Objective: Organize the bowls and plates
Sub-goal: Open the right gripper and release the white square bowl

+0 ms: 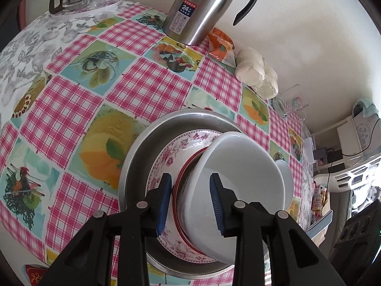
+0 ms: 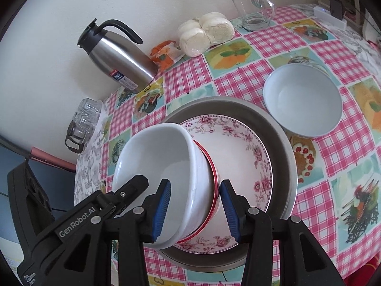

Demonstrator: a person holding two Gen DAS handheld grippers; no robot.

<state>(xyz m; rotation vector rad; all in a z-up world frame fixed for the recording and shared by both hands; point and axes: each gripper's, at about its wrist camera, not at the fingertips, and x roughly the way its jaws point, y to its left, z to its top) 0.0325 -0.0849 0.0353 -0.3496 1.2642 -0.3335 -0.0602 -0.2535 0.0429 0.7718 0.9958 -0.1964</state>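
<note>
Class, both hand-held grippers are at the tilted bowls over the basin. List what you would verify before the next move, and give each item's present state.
1. Right hand-held gripper straddles the walls of the white bowl and the red-rimmed bowl under it: ok.
2. Left hand-held gripper straddles the same pair: ok.
3. Pads pressing firmly on the bowls: cannot tell.
4. Bowl pair sitting level: not ok, it is tilted over the floral plate.
5. Floral plate seated inside the metal basin: ok.
6. Pale bowl stacked with the rest: not ok, it is on the tablecloth beside the basin.
</note>
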